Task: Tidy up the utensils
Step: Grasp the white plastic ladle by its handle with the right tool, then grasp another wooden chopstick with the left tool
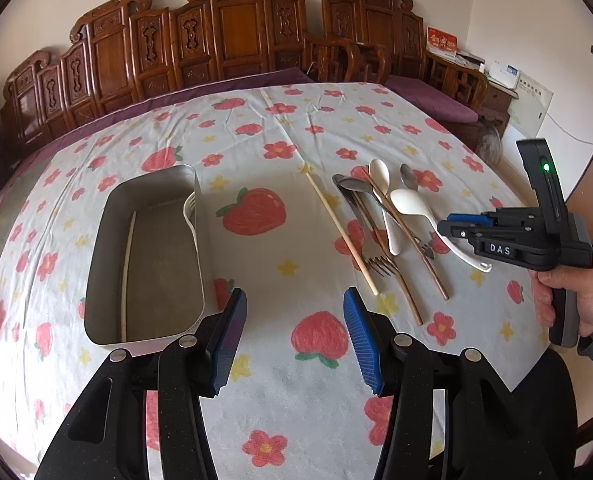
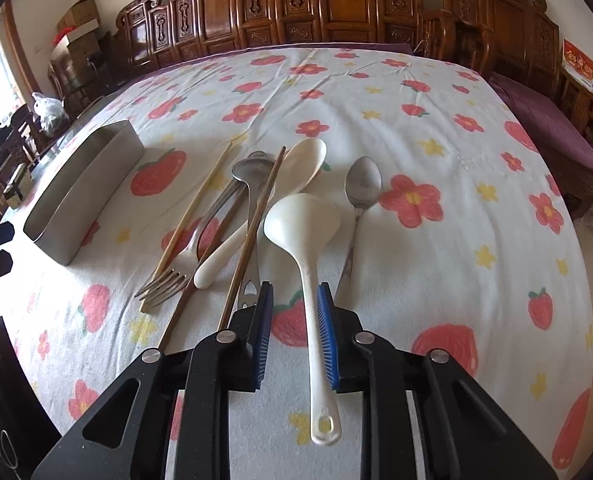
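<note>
A pile of utensils lies on the flowered tablecloth: a white ladle (image 2: 302,220), a white spoon (image 2: 302,160), a metal spoon (image 2: 362,180), a fork (image 2: 164,286), brown chopsticks (image 2: 252,232) and a pale chopstick (image 2: 194,208). My right gripper (image 2: 294,292) stands around the ladle's handle (image 2: 316,320), jaws partly open with a gap on the left side. A metal tin (image 1: 152,256) at the left holds one pale chopstick (image 1: 128,264). My left gripper (image 1: 294,300) is open and empty beside the tin. The right gripper also shows in the left wrist view (image 1: 448,226).
Carved wooden benches (image 1: 216,40) with purple cushions (image 2: 544,120) ring the table's far side. The tablecloth (image 1: 280,128) stretches bare behind the utensils. A white rack-like piece (image 1: 190,212) leans at the tin's right wall.
</note>
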Demonstrator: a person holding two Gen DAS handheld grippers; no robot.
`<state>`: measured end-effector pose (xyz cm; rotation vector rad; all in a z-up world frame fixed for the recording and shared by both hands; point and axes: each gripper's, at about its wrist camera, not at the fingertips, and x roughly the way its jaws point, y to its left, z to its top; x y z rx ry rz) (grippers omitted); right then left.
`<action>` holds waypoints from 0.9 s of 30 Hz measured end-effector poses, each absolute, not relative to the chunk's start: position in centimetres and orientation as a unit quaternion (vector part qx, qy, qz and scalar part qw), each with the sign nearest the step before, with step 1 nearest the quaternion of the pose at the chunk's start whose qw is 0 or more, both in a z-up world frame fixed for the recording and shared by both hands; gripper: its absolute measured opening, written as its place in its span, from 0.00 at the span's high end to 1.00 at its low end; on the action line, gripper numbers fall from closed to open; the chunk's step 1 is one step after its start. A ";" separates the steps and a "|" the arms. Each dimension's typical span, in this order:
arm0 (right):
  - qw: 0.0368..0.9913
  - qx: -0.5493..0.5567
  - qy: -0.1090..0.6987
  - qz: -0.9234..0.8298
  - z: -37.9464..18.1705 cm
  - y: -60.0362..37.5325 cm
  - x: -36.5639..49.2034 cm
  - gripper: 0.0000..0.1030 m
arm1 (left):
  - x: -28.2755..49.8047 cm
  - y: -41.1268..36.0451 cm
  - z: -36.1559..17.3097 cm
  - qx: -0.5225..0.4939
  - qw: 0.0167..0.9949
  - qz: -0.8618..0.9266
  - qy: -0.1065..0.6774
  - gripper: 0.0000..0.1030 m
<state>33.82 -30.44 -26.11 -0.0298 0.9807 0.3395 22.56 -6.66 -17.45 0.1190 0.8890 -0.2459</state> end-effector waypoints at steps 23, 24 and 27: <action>0.862 -0.001 0.484 0.151 -27.3 -31.0 35.0 0.90 | 27.1 -11.4 -21.3 0.079 0.868 -0.122 0.474 0.53; 0.864 0.007 0.479 0.155 -26.9 -31.1 35.0 0.90 | 27.7 -11.6 -21.6 0.078 0.867 -0.120 0.477 0.53; 0.867 0.025 0.471 0.160 -26.1 -31.4 35.0 0.90 | 29.3 -11.8 -22.3 0.066 0.861 -0.117 0.490 0.53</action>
